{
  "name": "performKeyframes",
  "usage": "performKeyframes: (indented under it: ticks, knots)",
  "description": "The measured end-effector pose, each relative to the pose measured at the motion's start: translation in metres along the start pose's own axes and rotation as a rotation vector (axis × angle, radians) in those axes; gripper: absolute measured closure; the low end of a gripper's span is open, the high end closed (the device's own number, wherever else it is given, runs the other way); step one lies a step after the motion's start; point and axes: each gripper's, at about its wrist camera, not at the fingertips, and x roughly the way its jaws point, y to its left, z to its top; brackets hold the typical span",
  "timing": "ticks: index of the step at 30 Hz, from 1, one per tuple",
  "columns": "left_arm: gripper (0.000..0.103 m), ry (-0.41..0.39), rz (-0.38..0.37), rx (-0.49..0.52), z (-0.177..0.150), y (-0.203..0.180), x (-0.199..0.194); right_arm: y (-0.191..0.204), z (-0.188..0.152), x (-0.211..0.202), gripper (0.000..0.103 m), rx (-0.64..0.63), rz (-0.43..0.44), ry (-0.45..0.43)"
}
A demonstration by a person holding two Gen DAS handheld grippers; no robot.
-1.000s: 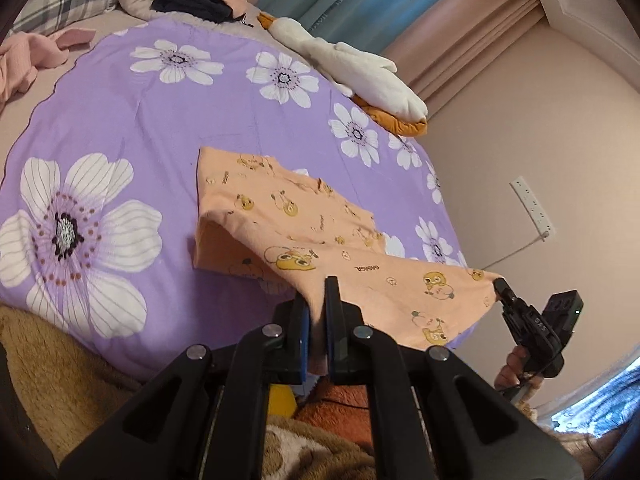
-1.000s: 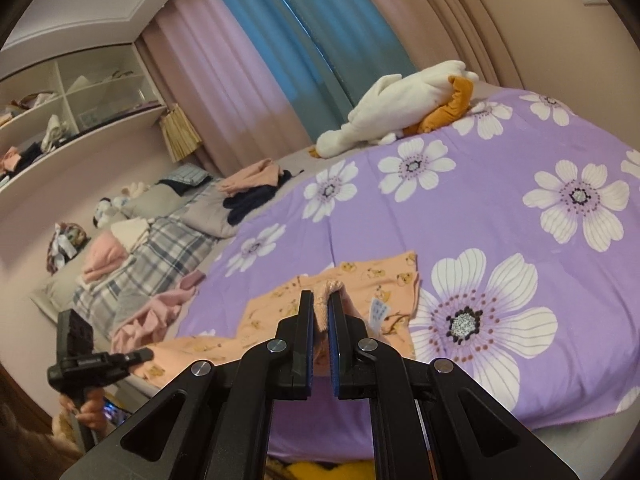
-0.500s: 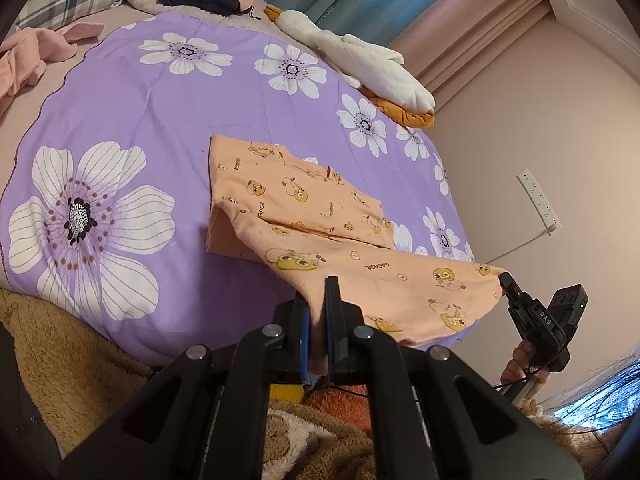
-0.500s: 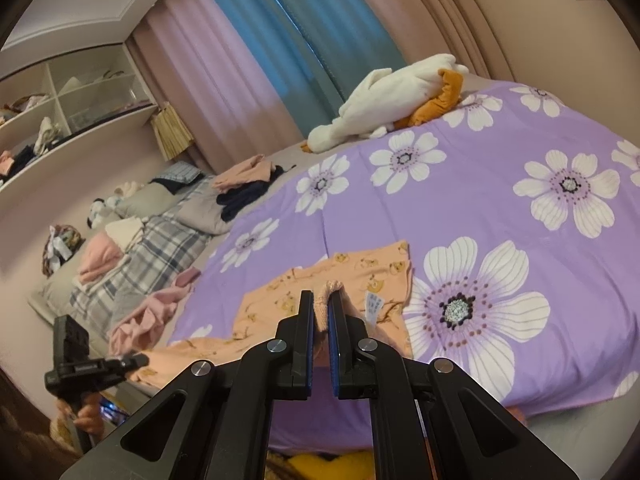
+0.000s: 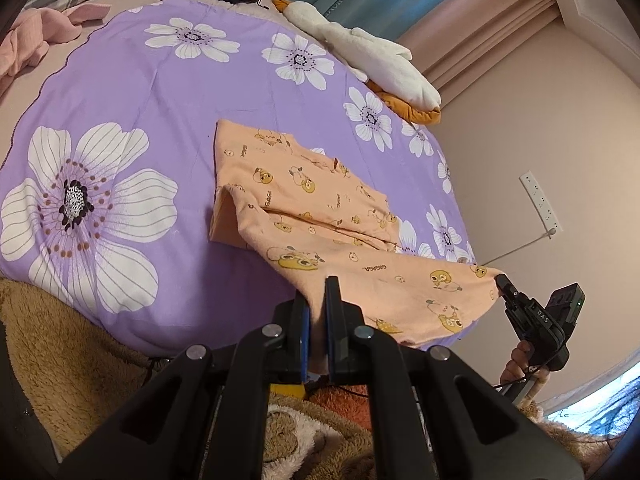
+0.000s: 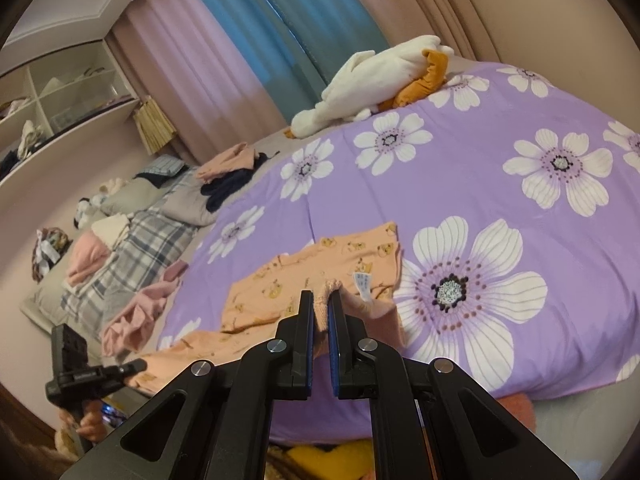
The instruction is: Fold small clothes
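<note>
An orange garment (image 5: pixel 304 192) with a duck print lies on the purple flowered bedspread (image 5: pixel 160 92). Its near edge is lifted and stretched between both grippers. My left gripper (image 5: pixel 318 292) is shut on that edge near the bed's front. In the same view my right gripper (image 5: pixel 502 280) pinches the far corner at the right, held by a hand. In the right wrist view my right gripper (image 6: pixel 321 300) is shut on a bunched bit of the garment (image 6: pixel 320 268), a white label beside it. My left gripper (image 6: pixel 134 367) holds the other corner at the lower left.
A white and orange plush toy (image 5: pixel 372 52) lies at the bed's far edge. Loose clothes (image 6: pixel 228 168) and a pink garment (image 5: pixel 32 36) sit by a plaid pillow (image 6: pixel 140 248). A wall socket (image 5: pixel 540 204) is on the right wall, and shelves (image 6: pixel 60 92) on the left.
Both grippers keep their hold and the lifted edge stays stretched between them. The views have shifted only slightly, the right one tilting a little.
</note>
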Motion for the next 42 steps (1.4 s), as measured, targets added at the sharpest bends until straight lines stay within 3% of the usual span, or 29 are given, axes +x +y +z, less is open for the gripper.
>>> performKeyframes:
  ticks: [12, 28, 32, 42]
  knots:
    - [0.097, -0.028, 0.017, -0.042, 0.017, 0.015, 0.015, -0.003, 0.018, 0.041, 0.095, -0.017, -0.018, 0.040]
    - [0.097, -0.051, 0.083, -0.073, 0.072, 0.032, 0.068, -0.022, 0.047, 0.111, 0.095, 0.029, -0.033, 0.077]
    - [0.097, -0.040, 0.052, -0.107, 0.092, 0.041, 0.088, -0.030, 0.056, 0.132, 0.095, 0.052, -0.078, 0.081]
    - [0.097, -0.018, 0.073, -0.177, 0.135, 0.069, 0.136, -0.043, 0.071, 0.194, 0.095, 0.082, -0.164, 0.123]
